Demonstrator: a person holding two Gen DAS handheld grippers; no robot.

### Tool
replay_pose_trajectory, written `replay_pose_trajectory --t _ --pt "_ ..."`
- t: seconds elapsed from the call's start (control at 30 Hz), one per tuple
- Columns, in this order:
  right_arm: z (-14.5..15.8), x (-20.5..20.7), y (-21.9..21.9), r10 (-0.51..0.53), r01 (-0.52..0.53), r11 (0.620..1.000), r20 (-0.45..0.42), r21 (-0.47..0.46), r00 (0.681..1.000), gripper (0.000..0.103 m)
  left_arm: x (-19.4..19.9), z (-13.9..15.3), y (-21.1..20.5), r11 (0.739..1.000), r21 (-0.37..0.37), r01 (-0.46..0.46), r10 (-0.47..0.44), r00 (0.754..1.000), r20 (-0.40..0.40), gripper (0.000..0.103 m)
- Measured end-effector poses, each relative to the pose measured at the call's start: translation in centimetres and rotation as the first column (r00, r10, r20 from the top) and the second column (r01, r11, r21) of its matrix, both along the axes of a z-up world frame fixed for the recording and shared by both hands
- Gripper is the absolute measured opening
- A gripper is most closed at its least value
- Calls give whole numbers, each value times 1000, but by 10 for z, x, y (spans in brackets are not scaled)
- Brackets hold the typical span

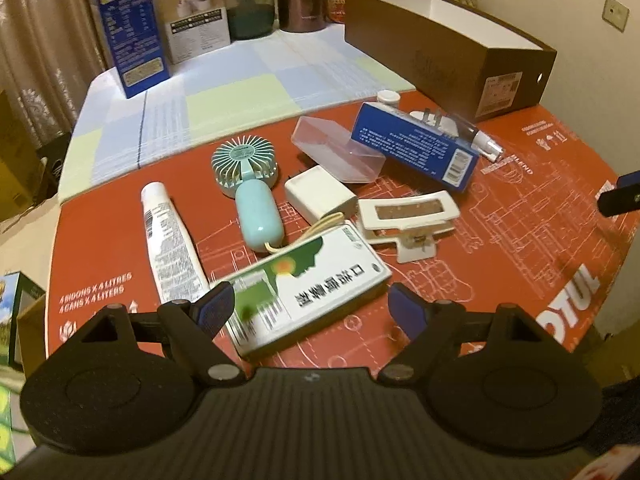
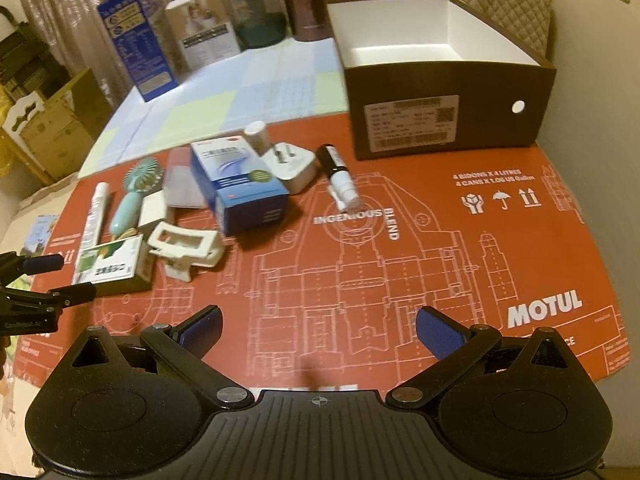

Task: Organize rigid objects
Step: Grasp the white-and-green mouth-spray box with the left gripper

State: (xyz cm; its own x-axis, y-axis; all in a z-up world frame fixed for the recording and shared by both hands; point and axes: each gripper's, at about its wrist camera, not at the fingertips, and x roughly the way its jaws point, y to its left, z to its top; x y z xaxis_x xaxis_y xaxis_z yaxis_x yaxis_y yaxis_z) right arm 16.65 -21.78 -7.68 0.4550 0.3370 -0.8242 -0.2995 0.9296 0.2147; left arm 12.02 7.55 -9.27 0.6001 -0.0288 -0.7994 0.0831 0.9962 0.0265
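Item: green-white box (image 1: 308, 288), frame centre; my left hand-held gripper (image 1: 310, 308) wide, empty — I'd square fingers w/ long edges; right hand-held gripper (image 2: 318, 330) wide, idle.

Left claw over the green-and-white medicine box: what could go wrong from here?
1. The left claw is open around the green-and-white medicine box, but the box lies skewed, so closing may pinch a corner and twist it.
2. The mint handheld fan has a cord running to the box's edge; lifting the box could tug it.
3. The white clip lies close beside the box and could get knocked.
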Motion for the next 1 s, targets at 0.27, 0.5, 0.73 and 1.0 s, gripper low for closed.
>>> replay_pose_trajectory --t 0.27,0.5,0.73,1.0 --pt "-7 9 -7 -22 21 1000 -32 -13 999 101 30 -19 21 998 -24 51 -52 998 -34 82" --pt "-12 13 -14 -39 38 999 -50 -15 998 101 36 -22 27 992 -83 100 -104 994 -42 82" --pt "-15 13 -13 -33 32 999 -57 -12 998 101 16 -26 8 990 -73 122 -126 990 -64 81" --pt "-17 12 -12 -22 22 1000 -68 -4 997 100 -7 -28 -23 991 -100 87 -98 989 -112 69"
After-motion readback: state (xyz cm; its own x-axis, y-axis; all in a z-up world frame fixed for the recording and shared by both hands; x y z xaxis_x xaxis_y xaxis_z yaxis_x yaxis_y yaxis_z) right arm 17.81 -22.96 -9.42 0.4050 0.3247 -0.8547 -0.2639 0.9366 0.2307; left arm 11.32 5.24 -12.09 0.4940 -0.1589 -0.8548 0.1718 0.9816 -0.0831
